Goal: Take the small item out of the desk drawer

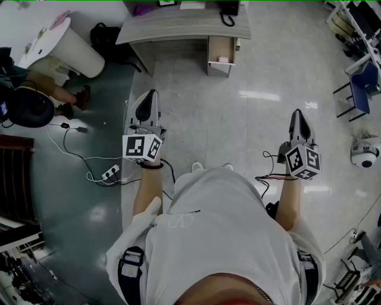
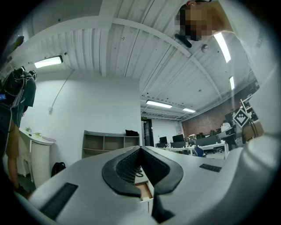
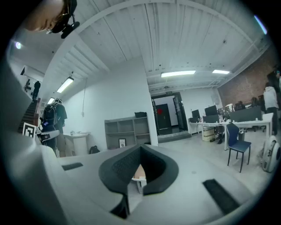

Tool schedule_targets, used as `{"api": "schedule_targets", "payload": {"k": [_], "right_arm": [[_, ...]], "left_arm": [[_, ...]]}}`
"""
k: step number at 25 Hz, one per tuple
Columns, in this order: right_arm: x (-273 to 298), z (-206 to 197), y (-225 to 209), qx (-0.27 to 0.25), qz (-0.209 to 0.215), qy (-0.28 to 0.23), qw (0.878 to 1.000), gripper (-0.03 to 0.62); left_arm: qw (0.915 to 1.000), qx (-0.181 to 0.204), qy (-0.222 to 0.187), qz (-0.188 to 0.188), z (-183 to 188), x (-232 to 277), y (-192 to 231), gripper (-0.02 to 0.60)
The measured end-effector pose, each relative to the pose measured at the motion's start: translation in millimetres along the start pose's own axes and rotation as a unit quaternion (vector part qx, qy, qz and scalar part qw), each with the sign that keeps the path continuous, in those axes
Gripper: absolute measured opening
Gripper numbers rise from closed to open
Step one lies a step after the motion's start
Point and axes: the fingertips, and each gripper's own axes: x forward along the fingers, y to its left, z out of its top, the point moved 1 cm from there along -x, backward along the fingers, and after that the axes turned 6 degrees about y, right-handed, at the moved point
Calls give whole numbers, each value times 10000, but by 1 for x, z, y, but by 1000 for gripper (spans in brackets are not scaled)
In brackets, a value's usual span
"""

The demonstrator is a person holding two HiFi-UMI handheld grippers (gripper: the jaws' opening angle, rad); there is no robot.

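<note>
The person stands on the pale floor (image 1: 238, 119), well back from the counter (image 1: 178, 27), which sits at twelve o'clock from them. Its drawer (image 1: 221, 56) is pulled out at the right end. The small item (image 1: 223, 59), a pale scrap too small to make out, lies inside near the front. A dark telephone (image 1: 228, 11) rests on the counter top just behind the drawer.

The left claw (image 1: 153, 93) is held out at about eleven o'clock from the person's chest. Its jaws are closed tip to tip, with nothing between them. In the left gripper view the left claw (image 2: 140, 148) points roughly level, and the open drawer (image 2: 144, 190) shows far off through the gap behind the tips.

The right claw (image 1: 296, 112) is at about one o'clock, also closed and empty, and also well clear of the counter. The right gripper view frames the same drawer (image 3: 137, 176) behind its meeting tips (image 3: 141, 146).

A blue chair (image 1: 363, 83) stands at three o'clock, and a power strip (image 1: 110, 173) lies on the floor at nine o'clock.
</note>
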Motion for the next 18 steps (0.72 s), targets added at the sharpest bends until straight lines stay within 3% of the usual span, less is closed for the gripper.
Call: {"api": "schedule_targets", "payload": {"k": [15,18], "right_arm": [[-8,3,-1,81,5,-92,9999,0],[-9,5,-1,-215,-13,-102,9997,2]], "left_arm": [[9999,-8,103,-139,-1,-1,-7,-2],[9998,1,133,-152,-2,1,-12,-2]]}}
